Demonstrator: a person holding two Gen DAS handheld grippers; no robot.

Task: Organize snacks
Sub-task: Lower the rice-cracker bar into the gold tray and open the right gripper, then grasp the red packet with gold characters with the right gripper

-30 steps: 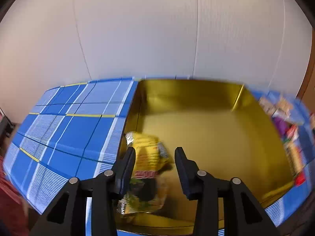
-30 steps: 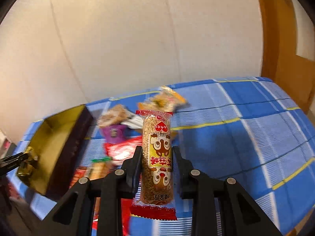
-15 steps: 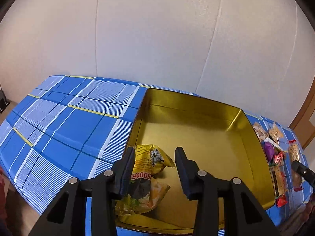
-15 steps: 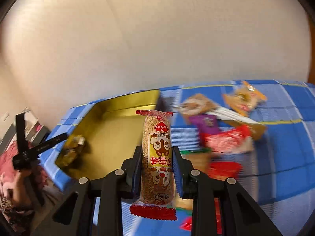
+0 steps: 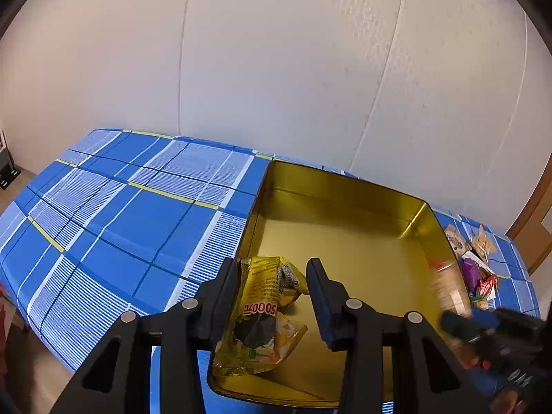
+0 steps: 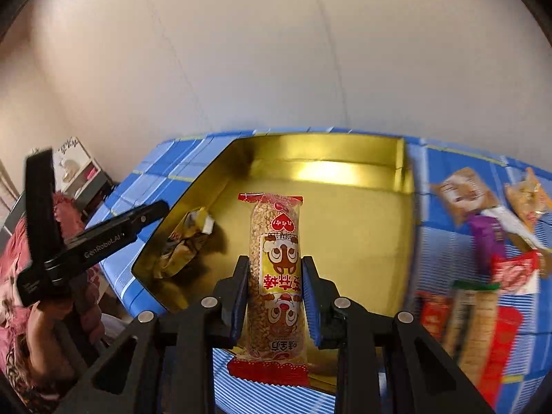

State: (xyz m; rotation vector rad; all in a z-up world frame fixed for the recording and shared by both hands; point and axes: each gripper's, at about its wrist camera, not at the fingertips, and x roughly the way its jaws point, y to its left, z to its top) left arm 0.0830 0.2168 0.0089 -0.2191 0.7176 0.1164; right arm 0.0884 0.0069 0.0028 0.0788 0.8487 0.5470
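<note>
An open gold tin (image 5: 345, 186) (image 6: 327, 151) stands on the blue plaid tablecloth (image 5: 120, 207). A crumpled yellow snack bag (image 5: 262, 310) (image 6: 186, 241) lies in its near left corner. My left gripper (image 5: 272, 296) hovers open over that bag, and its right finger is clear of it. My right gripper (image 6: 274, 293) is shut on a long grain bar (image 6: 276, 276) with red ends, held upright over the tin's near right part. The left wrist view shows that bar (image 5: 448, 289) and the right gripper (image 5: 483, 331) blurred at the tin's right edge.
Several loose snack packets (image 6: 483, 234) (image 5: 476, 269) lie on the cloth right of the tin. A white wall runs behind the table, and a wooden door frame (image 5: 531, 227) stands at the far right. A person's hand (image 6: 45, 314) holds the left gripper's handle.
My right gripper has carried the grain bar leftward, from above the loose snack pile to above the gold tin. The left gripper has rolled a little and stayed over the yellow bag.
</note>
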